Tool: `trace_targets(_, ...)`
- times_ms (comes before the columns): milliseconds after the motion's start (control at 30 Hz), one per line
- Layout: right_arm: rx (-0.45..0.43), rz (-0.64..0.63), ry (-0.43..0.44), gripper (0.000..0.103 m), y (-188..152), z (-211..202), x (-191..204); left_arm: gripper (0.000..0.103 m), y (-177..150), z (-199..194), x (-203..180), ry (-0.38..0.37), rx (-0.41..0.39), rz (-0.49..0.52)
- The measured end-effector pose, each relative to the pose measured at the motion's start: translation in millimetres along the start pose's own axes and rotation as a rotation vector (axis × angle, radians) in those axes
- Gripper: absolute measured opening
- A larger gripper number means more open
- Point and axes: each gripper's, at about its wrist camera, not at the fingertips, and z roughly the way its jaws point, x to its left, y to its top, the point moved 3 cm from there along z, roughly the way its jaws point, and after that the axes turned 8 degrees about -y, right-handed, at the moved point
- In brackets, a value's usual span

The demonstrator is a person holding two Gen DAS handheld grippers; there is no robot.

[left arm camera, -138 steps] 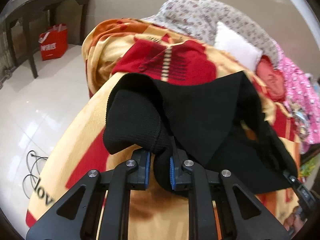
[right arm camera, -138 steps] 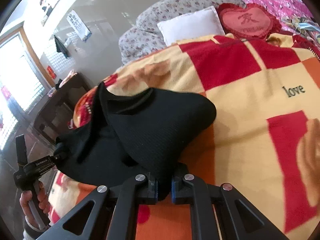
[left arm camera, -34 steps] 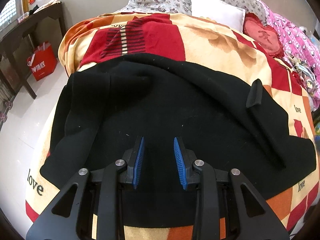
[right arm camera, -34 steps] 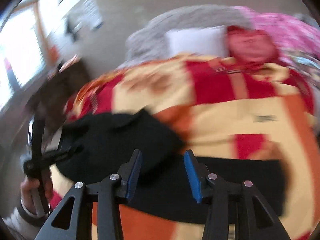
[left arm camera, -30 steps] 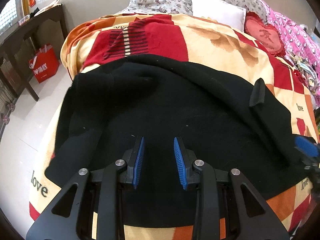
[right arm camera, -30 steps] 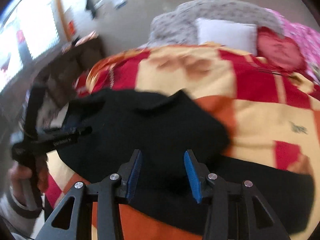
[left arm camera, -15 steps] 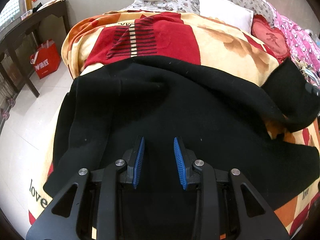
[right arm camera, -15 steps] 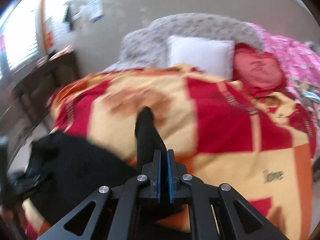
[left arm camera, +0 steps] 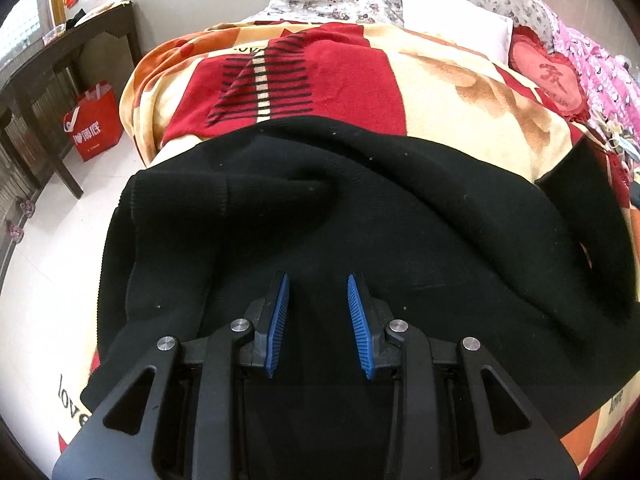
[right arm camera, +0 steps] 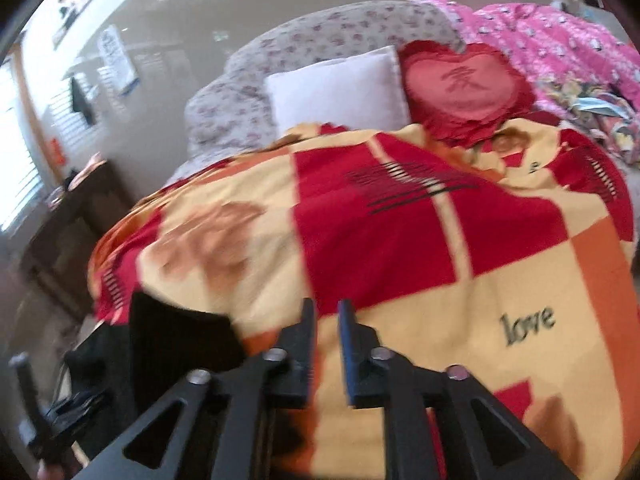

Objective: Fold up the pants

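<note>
Black knit pants [left arm camera: 360, 216] lie spread across the red, yellow and orange blanket [left arm camera: 304, 80] on the bed. My left gripper [left arm camera: 317, 292] is open and empty, its blue pads just above the cloth near the front edge. A pant end [left arm camera: 576, 176] lies turned up at the right. In the right wrist view, my right gripper [right arm camera: 325, 312] is open a little and holds nothing, over bare blanket [right arm camera: 400, 240]. The black pants [right arm camera: 180, 340] lie to its lower left. The left gripper's handle [right arm camera: 52, 412] shows at the far left.
A white pillow [right arm camera: 340, 88], a red heart cushion [right arm camera: 464, 84] and pink bedding [right arm camera: 560, 40] lie at the head of the bed. A dark wooden table [left arm camera: 60, 68] and a red bag [left arm camera: 94, 126] stand on the floor to the left.
The right gripper was shut on a pant end and lifted it; now it has let go, opened slightly and swung right over bare blanket. The left gripper stayed open and barely moved.
</note>
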Motion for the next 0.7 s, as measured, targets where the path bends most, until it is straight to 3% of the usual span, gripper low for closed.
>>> trace_targets(67,0.026,-0.03,0.037,0.044,-15,-6,13,0.03,-1,0,-1,0.0,0.001,-0.001)
trace_targets(300,0.097,-0.15,0.111,0.044,-58,-5,63,0.03,-4,-7,0,-0.009,0.0,-0.012)
trace_targets(533,0.066,-0.257,-0.003,0.044,-74,-3,91,0.03,-8,-11,-1,-0.011,-0.003,-0.002)
trace_targets(700,0.067,-0.252,-0.017,0.044,-77,-3,88,0.03,-9,-13,0,-0.019,-0.007,-0.008)
